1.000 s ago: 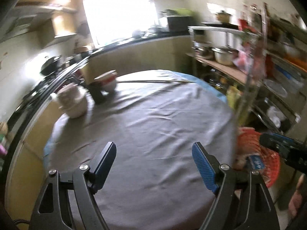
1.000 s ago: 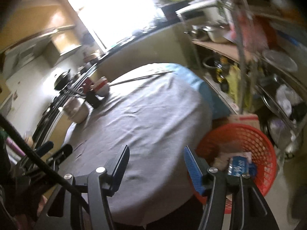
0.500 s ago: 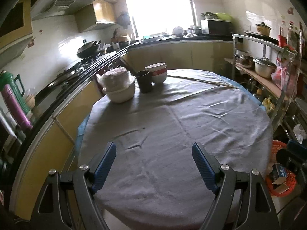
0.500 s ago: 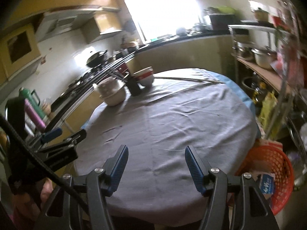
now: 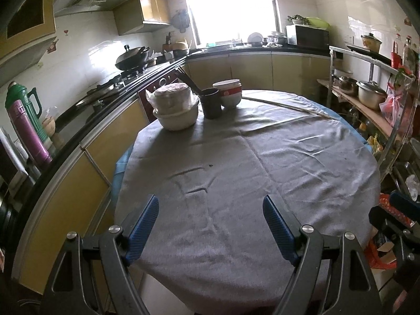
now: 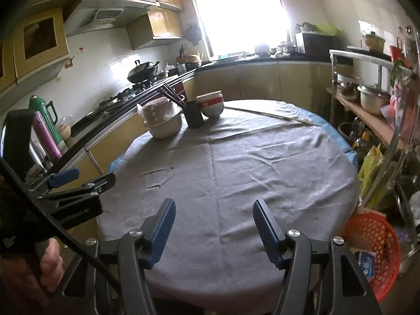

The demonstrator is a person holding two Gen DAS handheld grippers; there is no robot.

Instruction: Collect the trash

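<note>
- Holding both tools over the near edge of the desk [image 5: 236, 157]; left tongs [image 5: 210, 225] and right tongs [image 6: 212, 229] both released, jaws spread wide, nothing between them.
- We see no loose trash on the grey cloth. Far side carries a wrapped white bowl stack [image 5: 175, 107], a dark cup [image 5: 210, 103] with chopsticks, and a red-banded bowl [image 5: 227, 92], clustered close together.
- Trash sits in the red basket [image 6: 378, 239] on the floor beside the desk, on our right; a blue-and-white packet [image 6: 366, 262] and cardboard scraps lie inside it.
- We judge the collecting near done or done, unless some scrap is hidden from both views.
- Risks from here: mistaking the wrapped bowls for rubbish, since the plastic film looks like litter; a reach that way could tip the cup and scatter the chopsticks.
- Open tips dragging low could snag the wrinkled cloth and pull the crockery along.
- Right tool swinging back could knock the basket, which stands close under the desk edge.
</note>
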